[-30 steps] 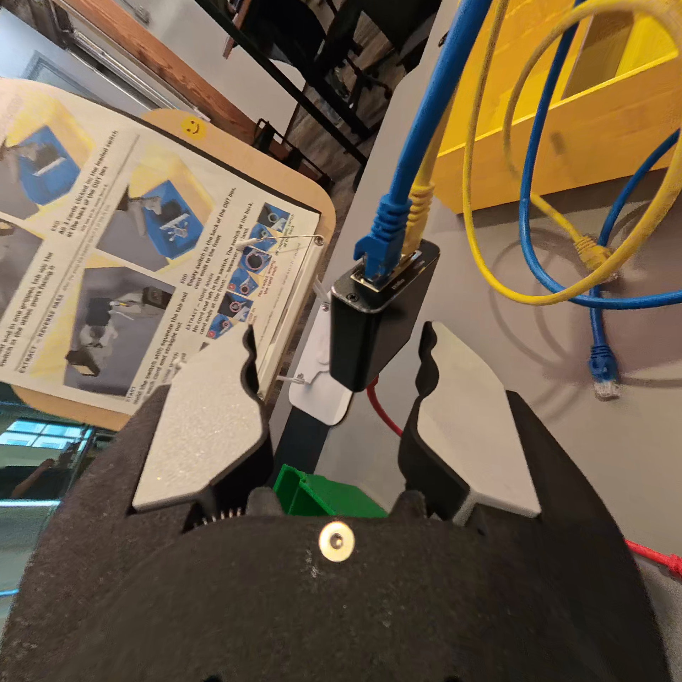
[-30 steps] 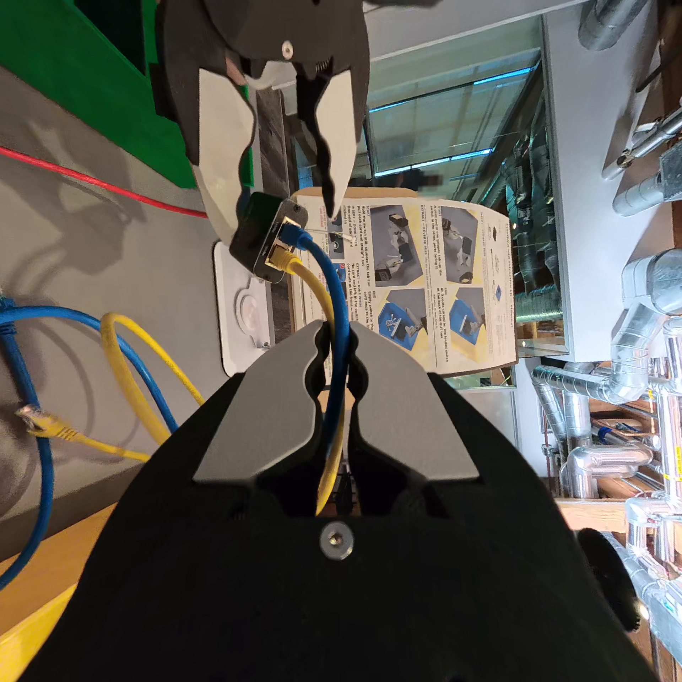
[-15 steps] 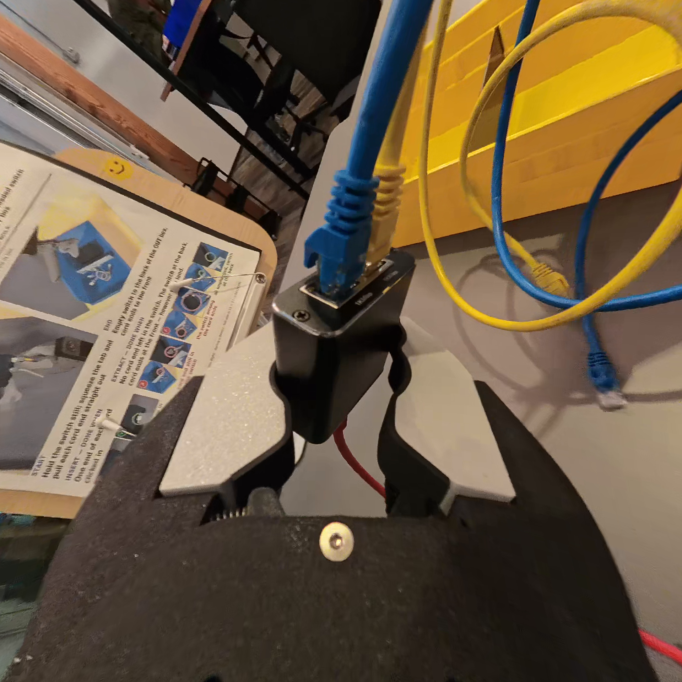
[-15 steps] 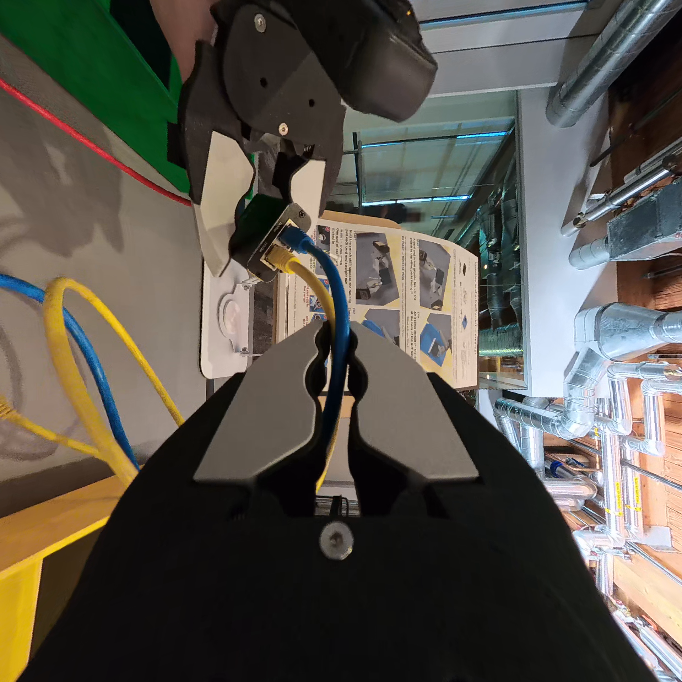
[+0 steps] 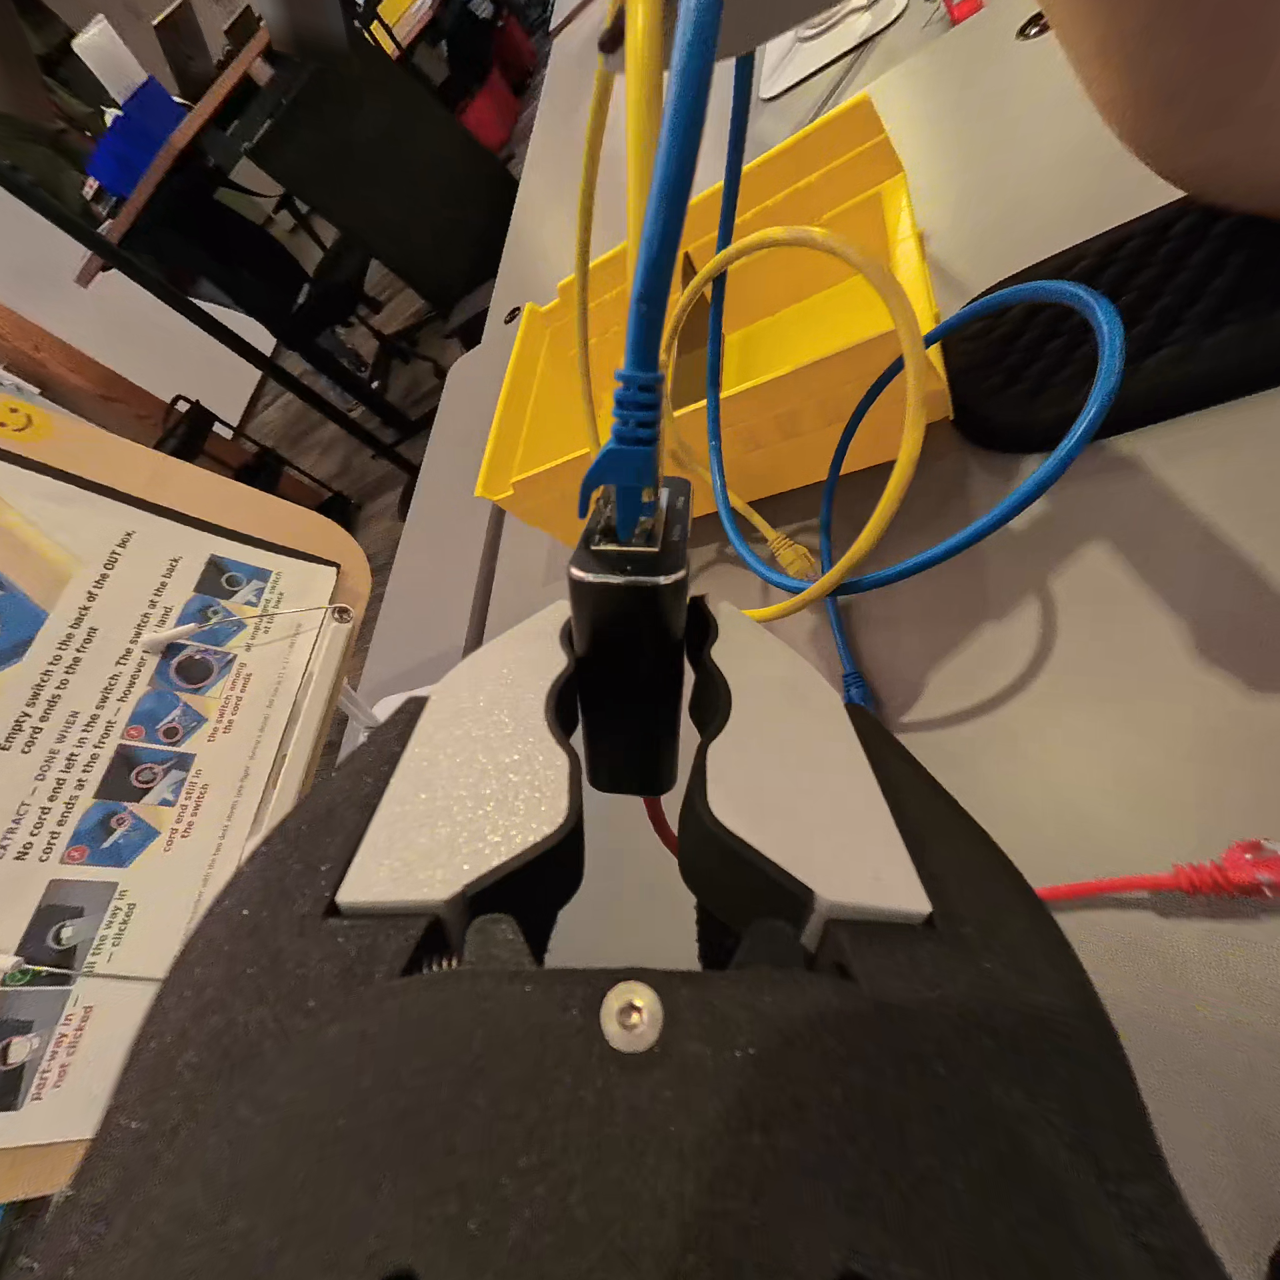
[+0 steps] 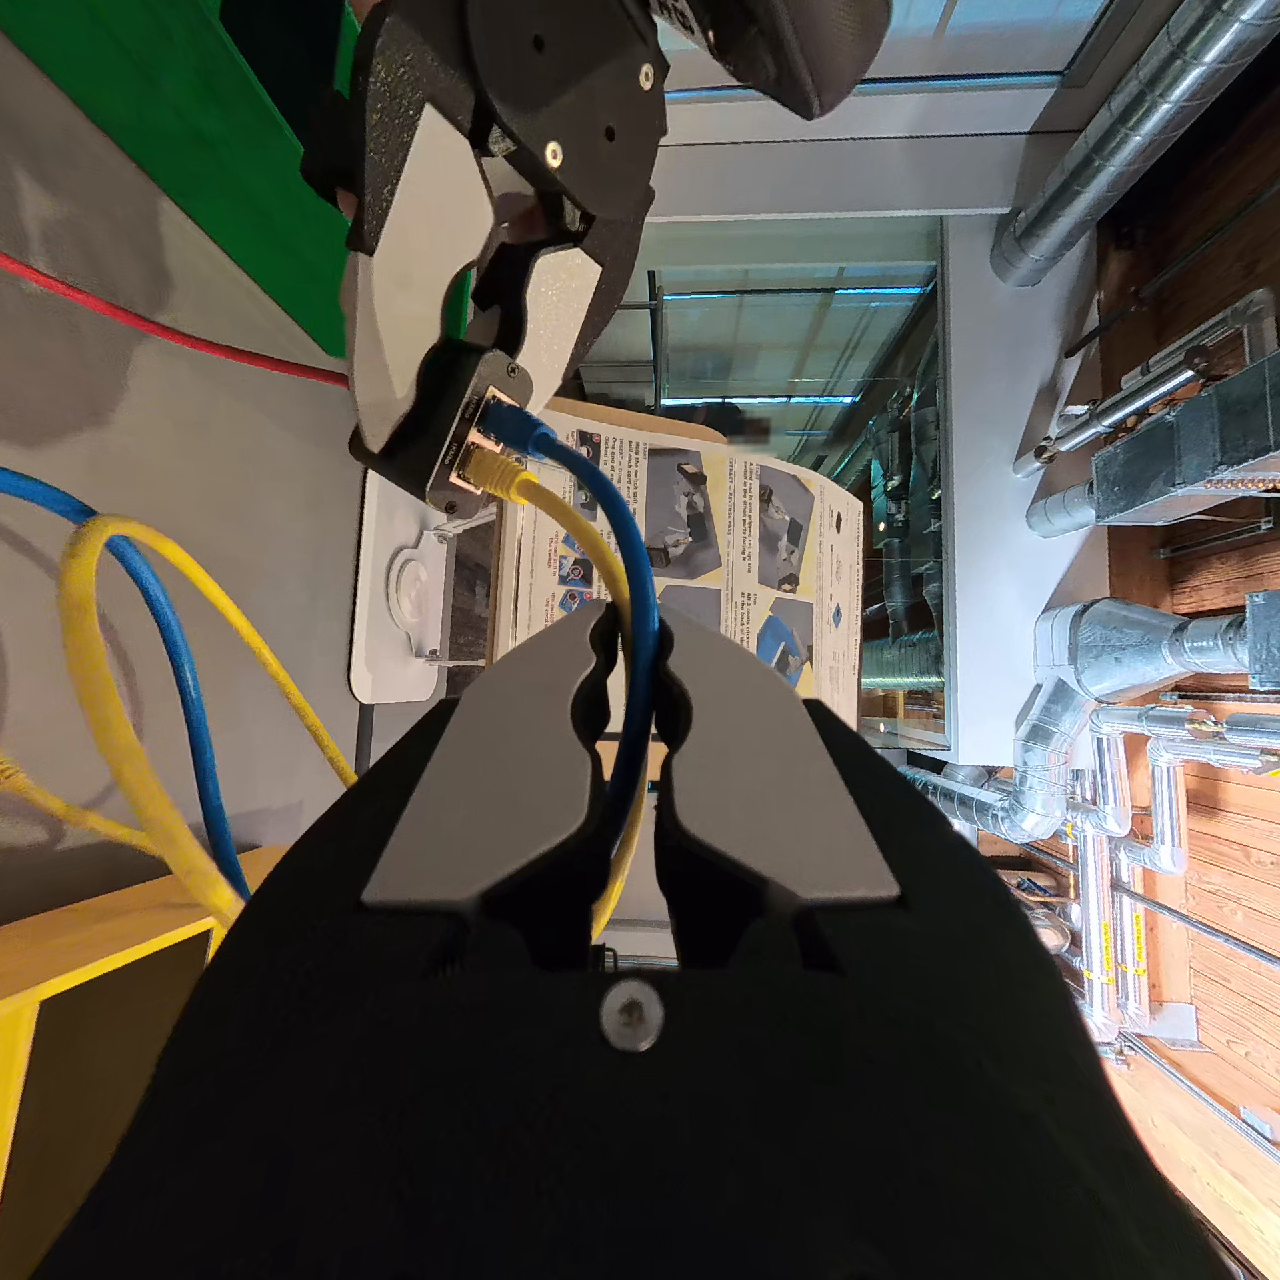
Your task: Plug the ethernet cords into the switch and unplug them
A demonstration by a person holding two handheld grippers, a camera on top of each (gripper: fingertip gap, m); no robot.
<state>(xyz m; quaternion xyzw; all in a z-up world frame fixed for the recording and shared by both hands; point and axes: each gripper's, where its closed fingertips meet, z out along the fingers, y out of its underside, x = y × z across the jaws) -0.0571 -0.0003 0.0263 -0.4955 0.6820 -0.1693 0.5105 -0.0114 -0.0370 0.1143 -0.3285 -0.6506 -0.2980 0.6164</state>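
My left gripper (image 5: 629,623) is shut on the black switch (image 5: 627,692), with both pads pressed against its sides. The switch is held off the grey table (image 5: 1039,727). A blue cord (image 5: 658,242) and a yellow cord (image 5: 641,138) are plugged into its top ports. The right wrist view shows the same grasp: the left gripper (image 6: 460,402) clamps the switch (image 6: 415,436), with the blue plug (image 6: 516,422) and yellow plug (image 6: 495,478) seated in it. My right gripper (image 6: 634,623) is shut on the blue cord (image 6: 637,665) a short way from the switch. The yellow cord (image 6: 609,582) runs through the jaws beside it.
The cords' loose ends, a yellow plug (image 5: 789,550) and a blue plug (image 5: 855,686), lie on the table. A yellow bin (image 5: 762,360) stands behind them. A red cord (image 5: 1177,883) lies to the right, an instruction sheet (image 5: 104,727) to the left, and a green bin (image 6: 173,138) and white plate (image 6: 398,582) are nearby. The tips of one gripper are about 11 cm away from the tips of the other.
My left gripper moved forward around the switch and closed on it from wide open. My right gripper kept its hold on the cord throughout.
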